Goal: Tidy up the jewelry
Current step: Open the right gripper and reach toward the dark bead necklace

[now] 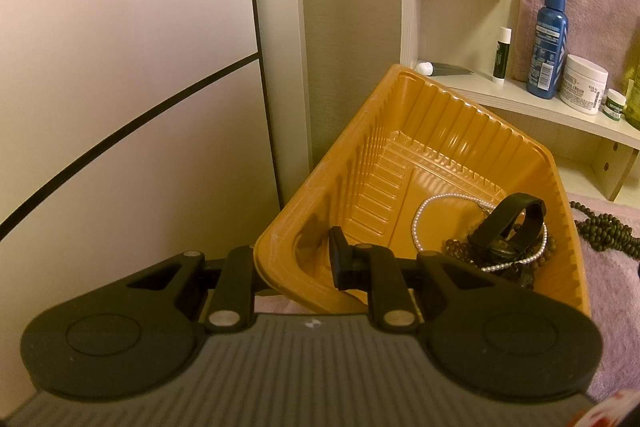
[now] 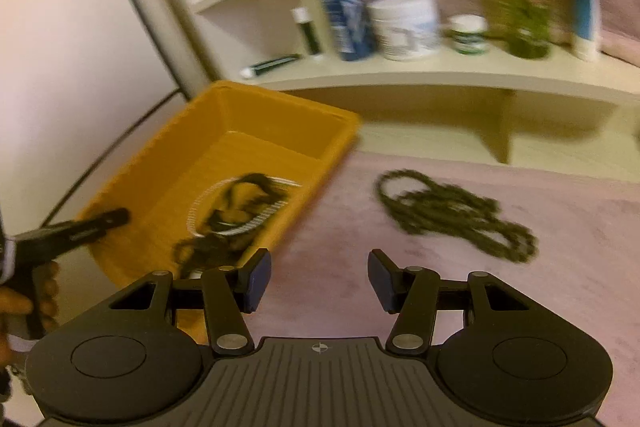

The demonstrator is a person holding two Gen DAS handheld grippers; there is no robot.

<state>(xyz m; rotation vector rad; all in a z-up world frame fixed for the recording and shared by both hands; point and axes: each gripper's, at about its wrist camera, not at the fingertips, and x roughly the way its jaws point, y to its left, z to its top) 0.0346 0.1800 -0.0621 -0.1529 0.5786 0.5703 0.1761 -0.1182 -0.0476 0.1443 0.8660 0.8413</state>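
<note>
Left hand-held gripper [image 1: 294,263] is clamped on the near wall of the ribbed orange plastic tray [image 1: 400,131], one finger inside, one outside. Tray holds a white pearl strand [image 1: 418,219], black strap [image 1: 516,211] & dark beads [image 1: 460,247]. Right hand-held gripper [image 2: 319,281], jaws apart, hovers over the pink cloth-covered surface [image 2: 400,287]; dark green bead necklace [image 2: 452,215] lies nearby, beside the tray.

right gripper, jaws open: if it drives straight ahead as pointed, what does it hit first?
Probably the pink cloth ahead of the right gripper. The dark bead necklace lies right of that line, the orange tray left. Blur leaves depth uncertain.
</note>
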